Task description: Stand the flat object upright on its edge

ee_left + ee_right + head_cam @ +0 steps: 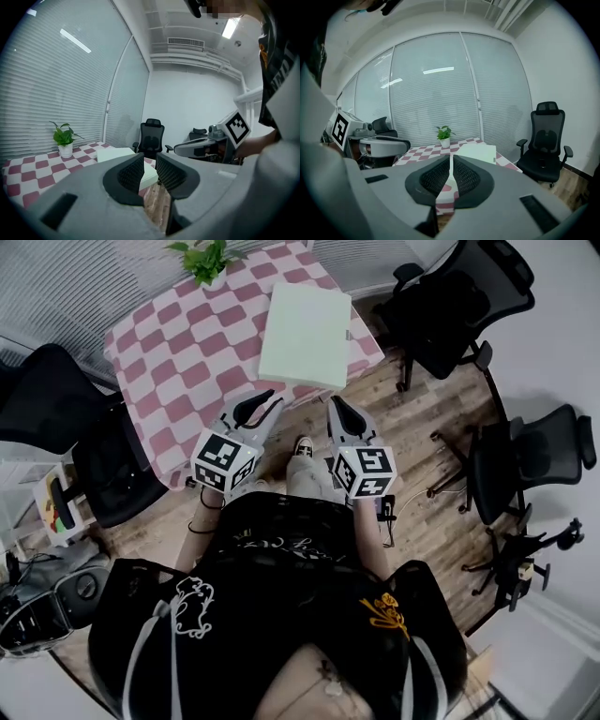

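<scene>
A flat pale-green board [305,334] lies face down on the pink-and-white checkered table [187,352], overhanging its near right corner. It also shows in the left gripper view as the board [119,153] and in the right gripper view as the board [478,152]. My left gripper [265,401] and right gripper [335,405] hover side by side over the wooden floor, short of the table's near edge. Both are shut and empty. The left gripper [150,160] points toward the board's corner. The right gripper [451,158] points at the table.
A small potted plant [204,259] stands at the table's far side. Black office chairs stand around: one [450,306] beyond the table's right, one [530,460] at the right, one [56,418] at the left. A person's shoe [303,446] is on the floor below the grippers.
</scene>
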### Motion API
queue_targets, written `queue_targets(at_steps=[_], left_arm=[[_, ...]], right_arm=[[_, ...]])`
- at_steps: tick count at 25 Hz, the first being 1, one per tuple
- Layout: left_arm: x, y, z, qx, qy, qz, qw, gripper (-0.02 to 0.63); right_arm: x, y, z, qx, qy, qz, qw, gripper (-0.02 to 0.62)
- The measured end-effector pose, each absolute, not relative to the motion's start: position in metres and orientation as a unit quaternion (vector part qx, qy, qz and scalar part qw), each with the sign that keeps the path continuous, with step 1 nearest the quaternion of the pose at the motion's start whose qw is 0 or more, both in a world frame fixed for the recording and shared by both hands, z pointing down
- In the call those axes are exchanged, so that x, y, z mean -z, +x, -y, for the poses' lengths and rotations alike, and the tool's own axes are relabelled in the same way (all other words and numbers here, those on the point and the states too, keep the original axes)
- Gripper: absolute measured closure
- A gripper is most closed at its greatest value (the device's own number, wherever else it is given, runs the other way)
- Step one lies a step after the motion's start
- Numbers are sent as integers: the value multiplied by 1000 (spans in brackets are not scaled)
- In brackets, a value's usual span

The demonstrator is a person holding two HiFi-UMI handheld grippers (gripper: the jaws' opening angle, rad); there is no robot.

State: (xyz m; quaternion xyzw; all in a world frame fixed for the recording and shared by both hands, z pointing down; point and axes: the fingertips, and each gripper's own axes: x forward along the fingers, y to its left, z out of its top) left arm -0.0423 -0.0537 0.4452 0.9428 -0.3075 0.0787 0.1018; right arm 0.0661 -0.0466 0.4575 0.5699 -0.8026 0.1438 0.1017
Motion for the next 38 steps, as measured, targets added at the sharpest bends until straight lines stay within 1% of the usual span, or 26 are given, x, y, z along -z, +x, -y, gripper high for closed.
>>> queue_targets(at_steps=[10, 19, 29, 38], left_arm=[[-447, 9, 139, -97, 923, 358, 104, 515], [-452, 30, 175, -113, 904, 399, 107, 515], [-473, 14, 203, -155, 896, 400, 113, 515], [-516, -13, 238, -207, 896, 361, 153, 515]], right_arm=[[-465, 138, 135, -157, 542, 818, 107, 568], [-487, 172, 177, -180, 515, 831, 107, 568], [-520, 182, 208, -220, 496, 831, 120, 568], [-546, 184, 230, -246, 506, 813, 150, 568]])
